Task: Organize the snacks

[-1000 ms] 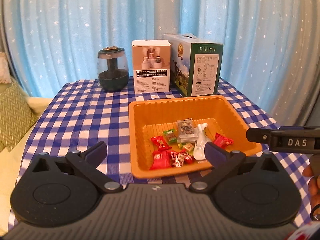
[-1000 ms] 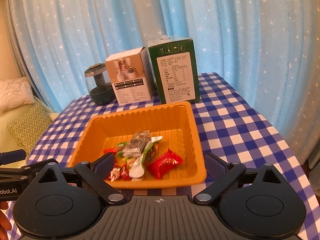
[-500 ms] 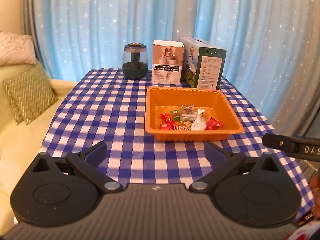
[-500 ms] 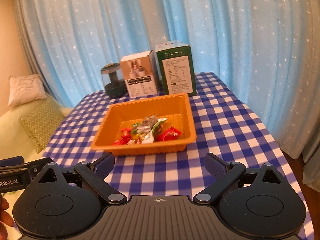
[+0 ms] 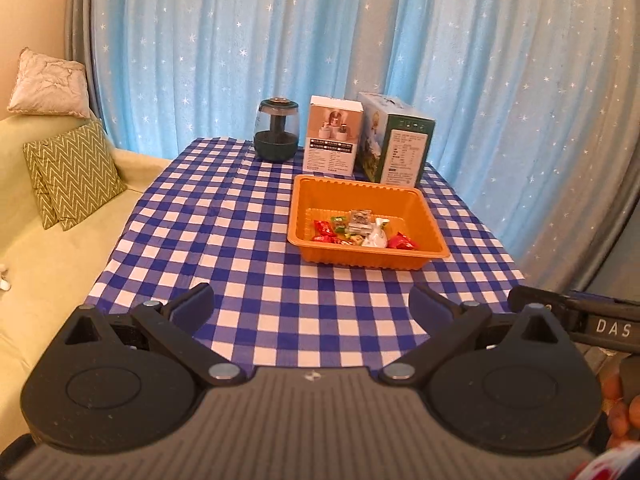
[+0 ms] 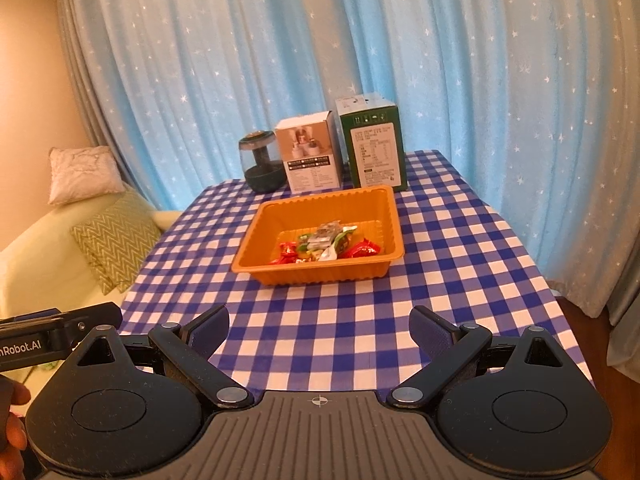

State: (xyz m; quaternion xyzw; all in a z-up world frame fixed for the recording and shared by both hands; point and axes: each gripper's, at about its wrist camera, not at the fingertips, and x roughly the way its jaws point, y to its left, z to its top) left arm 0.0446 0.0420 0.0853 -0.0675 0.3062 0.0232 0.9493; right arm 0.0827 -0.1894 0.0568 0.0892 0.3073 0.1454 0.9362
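An orange tray stands on the blue-and-white checked tablecloth, right of centre. Inside lies a small heap of wrapped snacks: red, green, silver and white packets. My left gripper hovers open and empty over the table's near edge, well short of the tray. My right gripper is also open and empty, at about the same distance from the tray. Each gripper's side shows at the edge of the other's view.
Behind the tray stand a dark green jar, a white box and a green box. A pale sofa with a zigzag cushion lies left. Blue starred curtains hang behind.
Both grippers have pulled back from directly over the tray to the table's near edge. The tray now looks smaller and farther. Both stayed open.
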